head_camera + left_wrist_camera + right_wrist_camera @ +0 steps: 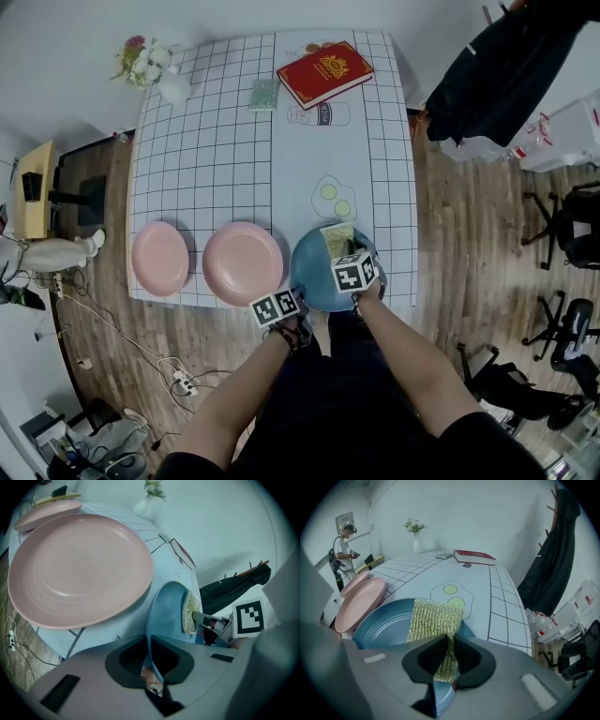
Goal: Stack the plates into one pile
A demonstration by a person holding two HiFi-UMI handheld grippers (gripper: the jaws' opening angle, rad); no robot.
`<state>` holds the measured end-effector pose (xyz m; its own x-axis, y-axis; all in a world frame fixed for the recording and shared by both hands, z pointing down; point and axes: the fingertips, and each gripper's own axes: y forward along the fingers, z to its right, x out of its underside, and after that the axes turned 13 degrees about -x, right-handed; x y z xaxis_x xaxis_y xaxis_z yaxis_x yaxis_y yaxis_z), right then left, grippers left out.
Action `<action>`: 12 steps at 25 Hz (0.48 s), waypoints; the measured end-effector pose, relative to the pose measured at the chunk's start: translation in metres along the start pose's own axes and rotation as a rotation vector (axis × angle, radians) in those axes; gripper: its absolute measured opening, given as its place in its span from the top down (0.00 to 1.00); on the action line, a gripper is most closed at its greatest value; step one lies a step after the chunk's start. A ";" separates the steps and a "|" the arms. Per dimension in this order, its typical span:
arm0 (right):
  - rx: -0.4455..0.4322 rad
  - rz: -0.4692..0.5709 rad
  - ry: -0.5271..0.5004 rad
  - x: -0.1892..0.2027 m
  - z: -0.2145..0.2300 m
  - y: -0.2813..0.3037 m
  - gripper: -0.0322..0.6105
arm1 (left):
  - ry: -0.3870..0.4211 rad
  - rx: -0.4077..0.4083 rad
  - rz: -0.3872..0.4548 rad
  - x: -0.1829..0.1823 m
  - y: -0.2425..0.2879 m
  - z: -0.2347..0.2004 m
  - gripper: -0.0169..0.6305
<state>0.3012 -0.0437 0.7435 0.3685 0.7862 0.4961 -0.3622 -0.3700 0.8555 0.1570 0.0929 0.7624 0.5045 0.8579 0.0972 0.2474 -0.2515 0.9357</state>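
Gripping the blue plate (pixel 312 270) by its left rim with the left tongs (pixel 151 662), pinched narrow on that thin edge, seemingly to brace it over the bench (pixel 216 131). Cannot tell whether lifted a little or lying flat.

Pinching a glittery gold-green scouring cloth (pixel 436 620) in the right tongs (pixel 449 663), closed on its lower end, with the rest spread over the blue plate's far side. Apparently wiping, hence one hold for steadying and one for rubbing.

Leaving the nearer pink plate (pixel 242 262) just left of the blue plate, and the farther pink plate (pixel 160 258) left again, well apart from the blue plate.

Judging the stacking as not yet begun: three plates side by side, no pile.

Probably calling for parking the cloth clear of the blue plate before lifting any plate onto another, or risking a trapped cloth and a rocking stack.
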 end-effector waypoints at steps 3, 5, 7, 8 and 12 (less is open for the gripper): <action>0.017 -0.008 0.027 0.009 0.008 -0.005 0.86 | 0.005 -0.006 0.000 0.000 0.001 -0.002 0.95; 0.021 -0.015 0.053 0.016 0.012 -0.009 0.86 | 0.013 -0.012 0.001 0.000 0.002 -0.002 0.95; 0.025 -0.021 0.076 0.023 0.016 -0.013 0.86 | 0.017 -0.017 0.003 0.000 0.002 -0.002 0.95; 0.027 -0.023 0.084 0.026 0.017 -0.015 0.86 | 0.018 -0.020 0.004 0.000 0.002 -0.002 0.95; 0.029 -0.030 0.097 0.033 0.020 -0.020 0.86 | 0.025 -0.030 0.015 0.000 0.002 -0.002 0.95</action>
<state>0.3374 -0.0198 0.7460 0.2937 0.8407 0.4549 -0.3265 -0.3591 0.8743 0.1557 0.0930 0.7645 0.4866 0.8655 0.1193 0.2147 -0.2508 0.9439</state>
